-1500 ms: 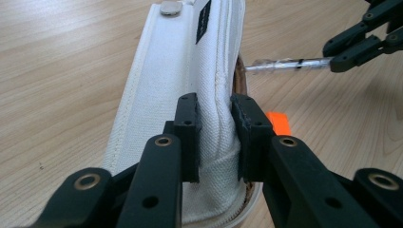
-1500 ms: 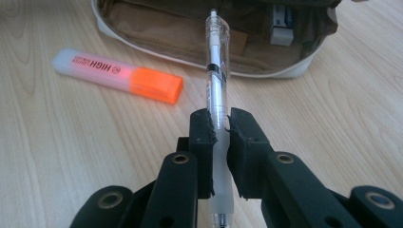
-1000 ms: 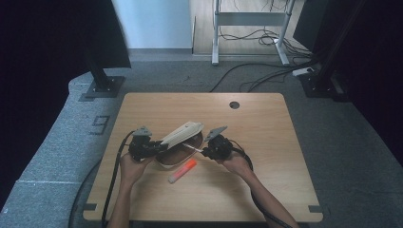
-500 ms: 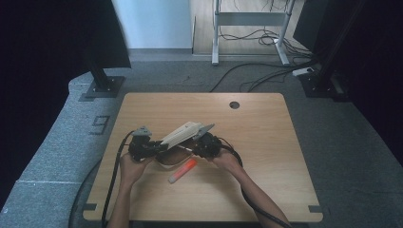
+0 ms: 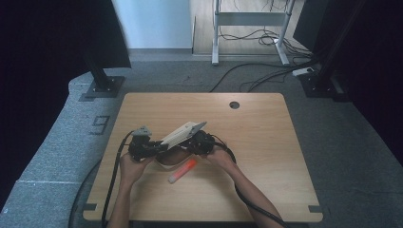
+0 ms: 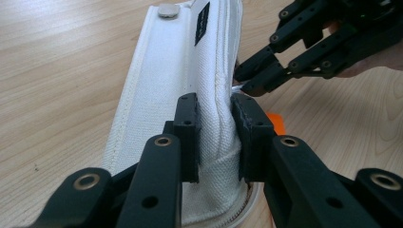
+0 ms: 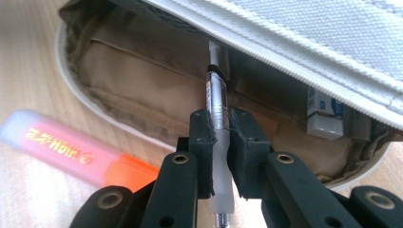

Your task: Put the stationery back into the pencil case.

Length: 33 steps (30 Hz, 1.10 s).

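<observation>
A white fabric pencil case point(image 5: 183, 133) lies open near the table's middle. My left gripper point(image 6: 216, 109) is shut on its raised lid point(image 6: 161, 80) and holds it up. My right gripper point(image 7: 219, 126) is shut on a clear pen point(image 7: 216, 95) whose tip points into the case's tan lining point(image 7: 142, 71), under the white lid point(image 7: 332, 28). A white eraser point(image 7: 325, 114) sits inside the case. In the high view the left gripper point(image 5: 159, 146) and right gripper point(image 5: 191, 144) face each other across the case.
An orange highlighter point(image 5: 183, 171) lies on the wooden table point(image 5: 266, 142) just in front of the case, also beside the opening as the highlighter point(image 7: 71, 147). A round cable hole point(image 5: 234, 105) is at the table's far side. Cables trail from both grippers toward the near edge.
My right gripper has moved left with the pen, up to the case's opening. The left gripper has stayed put, holding the lid.
</observation>
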Motion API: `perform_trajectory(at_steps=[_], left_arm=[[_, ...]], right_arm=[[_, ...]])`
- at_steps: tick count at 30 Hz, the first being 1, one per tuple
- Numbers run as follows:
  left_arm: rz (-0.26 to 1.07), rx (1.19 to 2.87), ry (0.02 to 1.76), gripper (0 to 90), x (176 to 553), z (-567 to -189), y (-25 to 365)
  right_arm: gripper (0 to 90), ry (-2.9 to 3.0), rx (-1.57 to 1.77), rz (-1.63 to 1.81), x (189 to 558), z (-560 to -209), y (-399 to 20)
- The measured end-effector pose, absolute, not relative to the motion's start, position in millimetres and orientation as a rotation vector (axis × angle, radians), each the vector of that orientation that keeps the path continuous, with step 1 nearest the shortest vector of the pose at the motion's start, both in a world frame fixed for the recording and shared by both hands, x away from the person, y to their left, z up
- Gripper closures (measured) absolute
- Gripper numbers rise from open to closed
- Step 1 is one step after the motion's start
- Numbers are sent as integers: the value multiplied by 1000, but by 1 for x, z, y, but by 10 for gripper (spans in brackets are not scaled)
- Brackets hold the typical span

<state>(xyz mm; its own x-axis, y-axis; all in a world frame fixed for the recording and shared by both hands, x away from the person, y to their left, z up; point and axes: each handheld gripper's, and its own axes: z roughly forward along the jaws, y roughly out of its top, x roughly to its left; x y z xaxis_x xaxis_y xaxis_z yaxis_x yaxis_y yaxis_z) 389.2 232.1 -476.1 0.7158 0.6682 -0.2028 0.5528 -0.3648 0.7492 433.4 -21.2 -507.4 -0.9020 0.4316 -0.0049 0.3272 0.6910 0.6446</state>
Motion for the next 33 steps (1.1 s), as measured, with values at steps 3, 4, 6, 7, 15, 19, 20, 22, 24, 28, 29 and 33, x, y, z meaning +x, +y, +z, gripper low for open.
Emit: perform_trajectory(at_steps=[3, 4, 6, 7, 15, 19, 20, 22, 24, 28, 29, 33], left_arm=[[164, 2059, 926, 732, 389, -476, 232], [162, 2058, 925, 732, 390, -477, 232], [163, 2059, 926, 731, 390, -477, 232], [163, 2060, 926, 732, 390, -477, 232], [162, 2059, 928, 731, 390, -477, 232], [161, 2061, 928, 730, 390, -477, 232], [161, 2061, 928, 730, 390, -477, 232], [161, 2060, 928, 730, 390, -477, 232], [157, 2059, 927, 729, 390, -477, 232], [155, 2058, 926, 729, 390, -478, 233], [153, 2057, 926, 729, 390, -478, 233], [150, 2055, 928, 728, 391, -478, 234]], right_arm=[[782, 2737, 623, 994, 439, -510, -20], [782, 2734, 626, 995, 440, -510, -20], [781, 2728, 628, 988, 442, -511, -20], [781, 2726, 629, 983, 444, -511, -20], [767, 2706, 631, 951, 455, -511, -20], [756, 2691, 642, 951, 460, -512, -20], [756, 2691, 642, 951, 460, -512, -20], [748, 2688, 650, 953, 463, -513, -21], [734, 2677, 665, 953, 465, -515, -21], [697, 2664, 685, 947, 469, -517, -22], [651, 2653, 706, 951, 472, -517, -23], [606, 2642, 726, 954, 472, -516, -26]])
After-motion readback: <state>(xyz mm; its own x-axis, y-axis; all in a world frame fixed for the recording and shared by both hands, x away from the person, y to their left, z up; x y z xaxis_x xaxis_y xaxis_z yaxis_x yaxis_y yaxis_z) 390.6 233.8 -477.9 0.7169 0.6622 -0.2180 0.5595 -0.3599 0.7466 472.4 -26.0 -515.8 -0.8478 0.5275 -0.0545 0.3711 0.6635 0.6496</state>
